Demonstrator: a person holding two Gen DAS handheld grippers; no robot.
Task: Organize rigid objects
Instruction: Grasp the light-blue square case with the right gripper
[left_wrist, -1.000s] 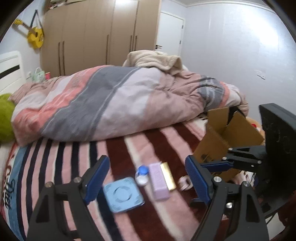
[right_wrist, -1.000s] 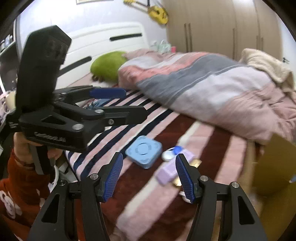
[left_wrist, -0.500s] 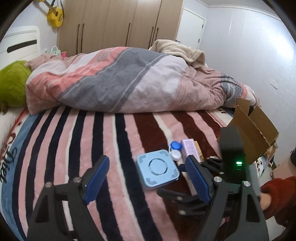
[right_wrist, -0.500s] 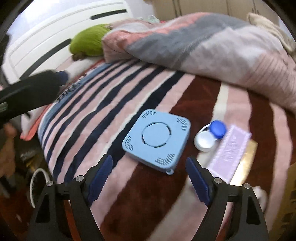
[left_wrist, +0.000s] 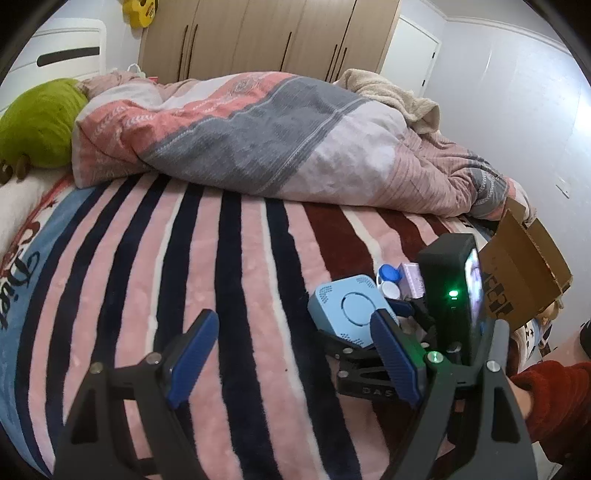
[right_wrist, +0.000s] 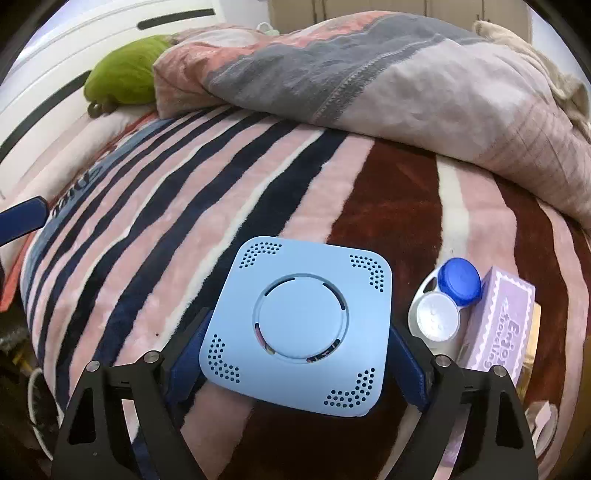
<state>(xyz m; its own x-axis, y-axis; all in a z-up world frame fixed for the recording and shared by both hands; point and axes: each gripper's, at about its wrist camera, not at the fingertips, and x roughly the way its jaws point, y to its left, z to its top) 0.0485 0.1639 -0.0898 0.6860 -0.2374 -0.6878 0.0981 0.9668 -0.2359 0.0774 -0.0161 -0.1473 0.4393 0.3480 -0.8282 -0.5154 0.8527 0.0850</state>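
A light blue square box (right_wrist: 303, 325) with a round lid lies on the striped blanket (right_wrist: 207, 229). My right gripper (right_wrist: 299, 354) points down over it with one finger on each side. Its jaws are opening and the pads stand just off the box's edges. Right of the box lie a contact lens case (right_wrist: 447, 299) with a blue and a white cap and a purple carton (right_wrist: 498, 325) on a gold item (right_wrist: 533, 332). My left gripper (left_wrist: 293, 350) hangs open over bare blanket, left of the blue box (left_wrist: 343, 306), with nothing between its fingers.
A heaped quilt (left_wrist: 258, 140) crosses the bed behind the objects. A green plush toy (left_wrist: 37, 122) sits at the headboard end. An open cardboard box (left_wrist: 524, 273) stands at the bed's right edge. A red sleeve (left_wrist: 554, 398) holds the right gripper.
The right gripper came down onto the blue box and its jaws widened until they straddle it. The left gripper dropped and shifted left over the striped blanket.
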